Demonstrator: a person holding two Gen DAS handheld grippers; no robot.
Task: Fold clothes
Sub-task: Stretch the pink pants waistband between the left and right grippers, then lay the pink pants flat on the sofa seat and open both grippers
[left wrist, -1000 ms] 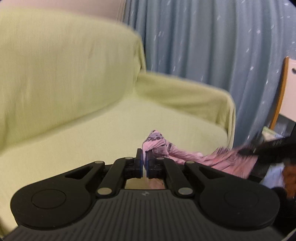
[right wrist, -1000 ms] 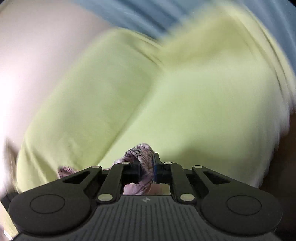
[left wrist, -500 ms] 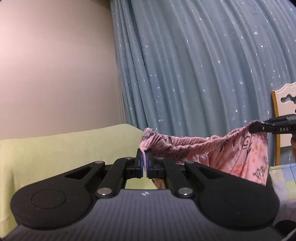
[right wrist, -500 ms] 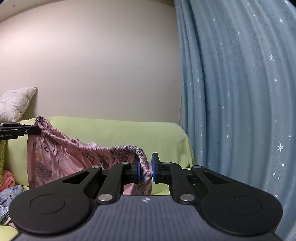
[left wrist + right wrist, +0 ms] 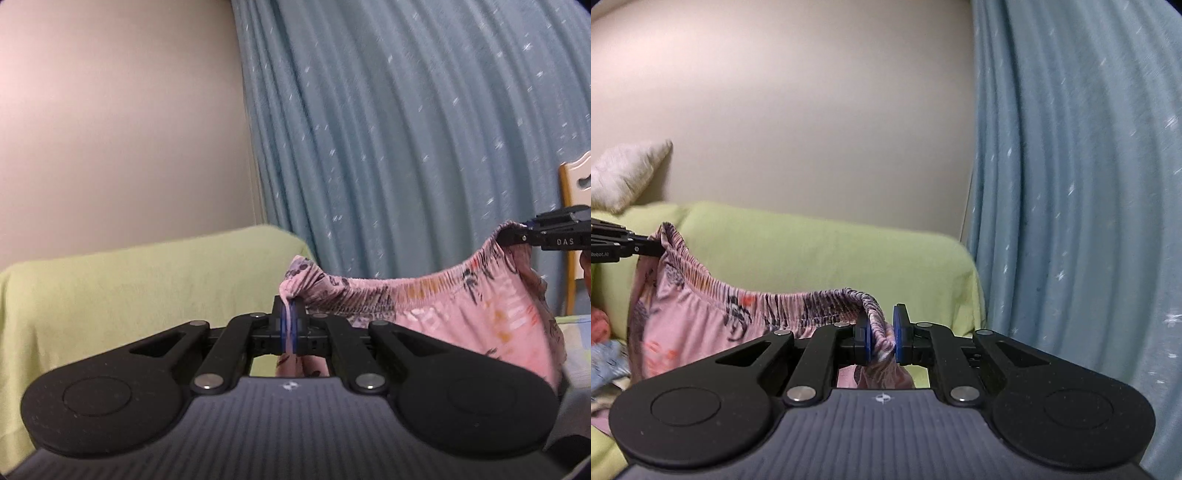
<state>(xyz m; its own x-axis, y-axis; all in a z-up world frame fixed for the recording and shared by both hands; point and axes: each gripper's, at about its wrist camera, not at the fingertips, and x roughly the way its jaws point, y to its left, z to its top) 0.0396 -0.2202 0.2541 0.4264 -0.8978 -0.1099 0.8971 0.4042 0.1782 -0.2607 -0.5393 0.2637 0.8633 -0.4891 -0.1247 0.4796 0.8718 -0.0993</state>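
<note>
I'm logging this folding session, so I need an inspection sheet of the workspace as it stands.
Surface: green-covered sofa, only partly in view.
Job's things: pink patterned shorts held up by the elastic waistband, which sags between the grippers.
Clutter: pink and blue clothes lie at the sofa's left.
Grippers: left gripper and right gripper each shut on the waistband.
Cables: nothing seen.
Surroundings: blue starred curtain, beige wall, white cushion, wooden chair.

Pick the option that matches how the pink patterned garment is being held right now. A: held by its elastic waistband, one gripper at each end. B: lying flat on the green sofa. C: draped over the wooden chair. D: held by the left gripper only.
A: the left gripper and the right gripper each pinch an end of the pink garment's gathered waistband, which sags between them in the air.
</note>
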